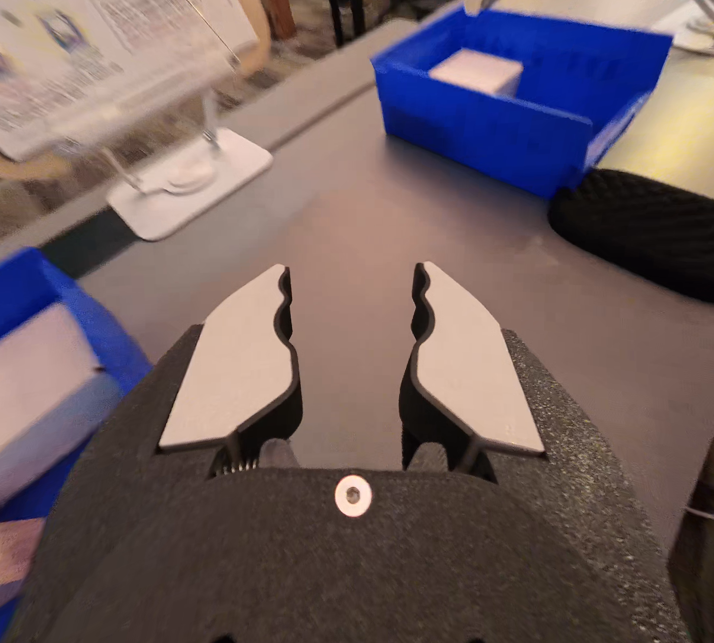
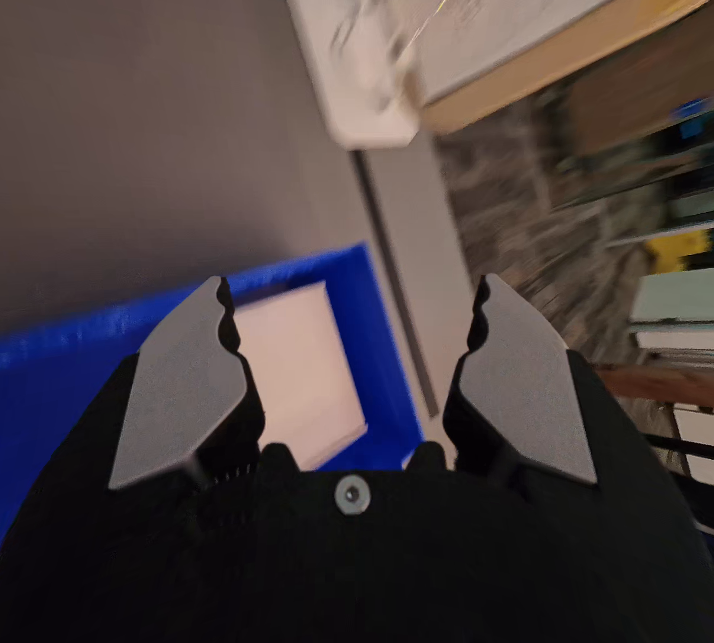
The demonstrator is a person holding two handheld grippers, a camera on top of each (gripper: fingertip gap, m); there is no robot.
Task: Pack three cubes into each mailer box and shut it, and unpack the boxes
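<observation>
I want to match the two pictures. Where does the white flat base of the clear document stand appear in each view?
Left wrist view: the white flat base lies left of centre, on the grey table, under the tilted clear stand.
Right wrist view: it sits upper centre, very blurred.
Shared landmark: the blue plastic bin holding a white box, lower left and lower centre.

Office or laboratory work area. A grey worktop (image 1: 347, 207) carries blue plastic bins (image 1: 502, 114) and a clear sheet holder on a white base (image 1: 193, 176) with printed pages; patterned carpet (image 2: 521, 230) and, blurred at far right, stacked shelves (image 2: 672, 335).
</observation>
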